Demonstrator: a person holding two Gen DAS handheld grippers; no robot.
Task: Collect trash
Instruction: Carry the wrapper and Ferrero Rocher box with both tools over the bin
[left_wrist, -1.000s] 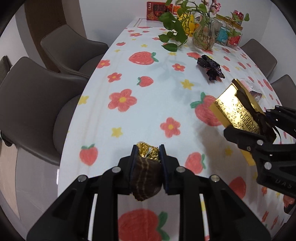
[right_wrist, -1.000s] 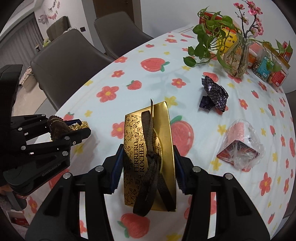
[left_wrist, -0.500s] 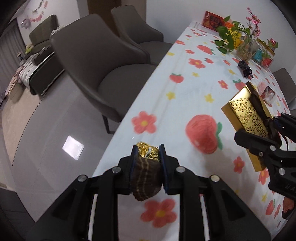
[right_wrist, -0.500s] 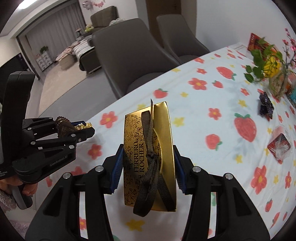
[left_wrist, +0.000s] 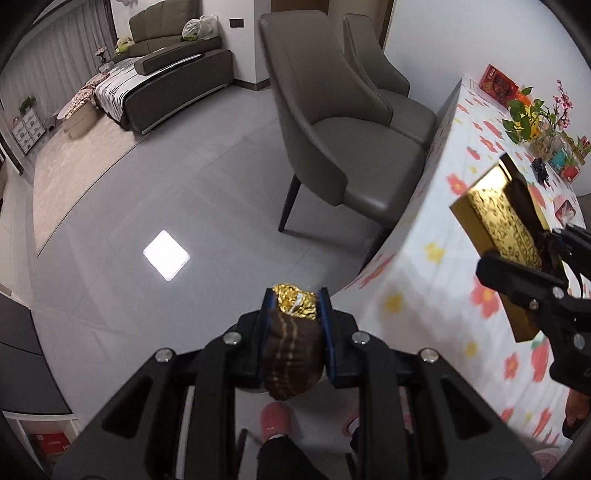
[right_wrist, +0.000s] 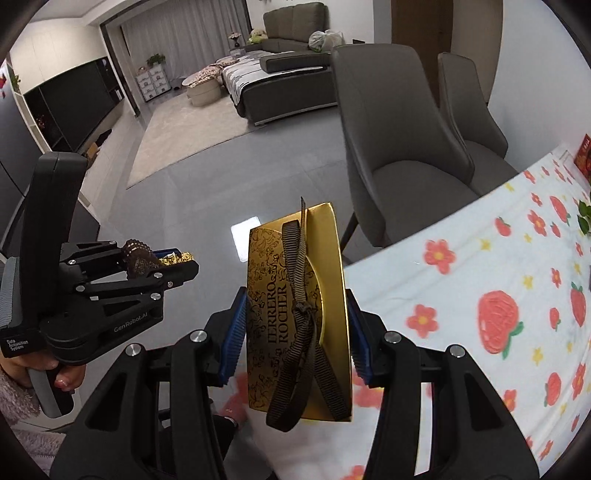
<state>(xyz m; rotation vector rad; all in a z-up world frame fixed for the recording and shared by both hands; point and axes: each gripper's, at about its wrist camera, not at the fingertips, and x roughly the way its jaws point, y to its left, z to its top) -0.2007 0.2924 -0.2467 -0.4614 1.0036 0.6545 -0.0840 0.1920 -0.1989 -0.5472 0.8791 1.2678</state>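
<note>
Grey floor tiles (left_wrist: 155, 206) fill most of the left wrist view, with a bright square reflection left of centre. Toward the upper left of that frame a dark sofa (left_wrist: 173, 70) stands beside a pale rug. Two grey upholstered chairs (left_wrist: 332, 122) occupy the upper middle, drawn up near the table (left_wrist: 436, 280), whose white cloth with red strawberries and flowers runs down the right side. At the table's far end, upper right, a vase of green plants (left_wrist: 532, 122) stands near a red box (left_wrist: 498, 83).

In the right wrist view, lower centre, the right gripper (right_wrist: 295, 325) is clamped on a gold Ferrero Rocher box (right_wrist: 295, 314) tied with a brown ribbon, its blue pads (right_wrist: 234, 332) pressing the box's long sides, held in the air over the table edge and floor.

At the bottom centre of the left wrist view, the left gripper (left_wrist: 295, 317) pinches a brown paper chocolate cup with crumpled gold foil (left_wrist: 293, 332), held over the floor, off the table.
</note>
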